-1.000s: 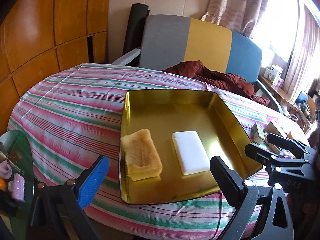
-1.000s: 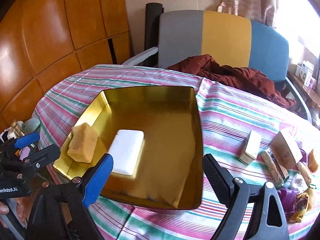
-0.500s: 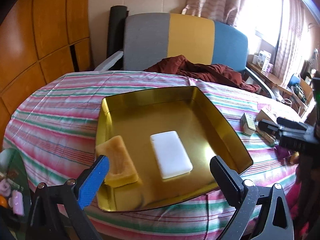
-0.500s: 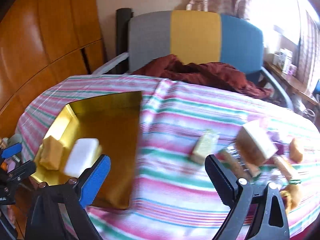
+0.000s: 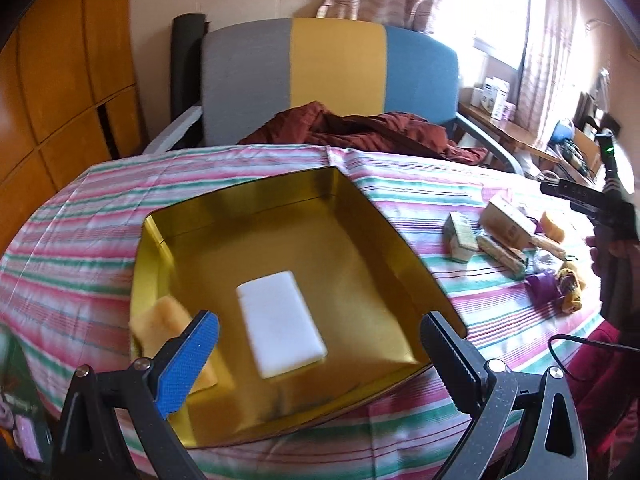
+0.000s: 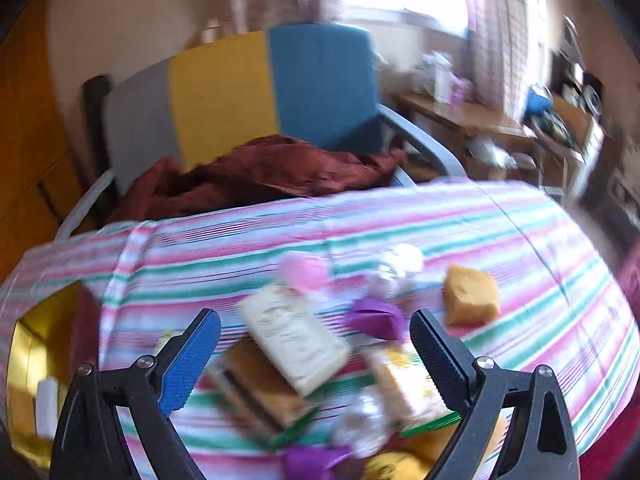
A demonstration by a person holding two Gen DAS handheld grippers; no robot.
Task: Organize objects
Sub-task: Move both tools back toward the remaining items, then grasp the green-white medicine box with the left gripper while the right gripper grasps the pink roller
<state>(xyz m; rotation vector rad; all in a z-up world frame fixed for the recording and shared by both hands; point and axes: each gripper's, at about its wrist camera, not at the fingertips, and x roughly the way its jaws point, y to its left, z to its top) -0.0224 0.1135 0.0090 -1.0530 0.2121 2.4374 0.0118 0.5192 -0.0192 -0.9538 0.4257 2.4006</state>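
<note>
The left tongs stand apart and empty at the bottom of the frame, over a gold tray on the striped surface, which holds a white block and a yellow sponge at its lower left. The right tongs also gape empty above a blurred heap: a cream box, purple wrappers and an orange sponge at centre right.

We get strong daylight pouring through the window at far right, blown out to white behind the curtains. The gold tray glints, its near half in shade. Our left view is sharp; our right view smears with motion blur. Both bend hard at the dark fisheye corners.
</note>
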